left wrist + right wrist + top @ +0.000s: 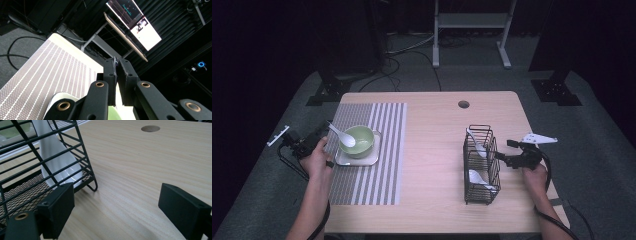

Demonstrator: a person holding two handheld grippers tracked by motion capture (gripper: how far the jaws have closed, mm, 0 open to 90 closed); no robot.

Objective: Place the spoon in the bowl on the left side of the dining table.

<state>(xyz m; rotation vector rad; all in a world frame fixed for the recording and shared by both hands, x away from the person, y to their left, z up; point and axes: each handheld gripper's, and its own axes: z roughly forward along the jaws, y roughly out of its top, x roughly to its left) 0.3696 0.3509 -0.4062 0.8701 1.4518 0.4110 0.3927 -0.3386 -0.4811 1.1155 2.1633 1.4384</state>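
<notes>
Wood table, striped mat (377,150), dark room.
Left gripper (323,131) clamped on spoon (343,136) handle; bowl (360,140) just beyond its tips. Right gripper (502,156) wide open, empty, beside rack (481,162).

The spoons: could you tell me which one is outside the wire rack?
The spoon held by the left tool over the green bowl; the other two stand in the rack.
</notes>
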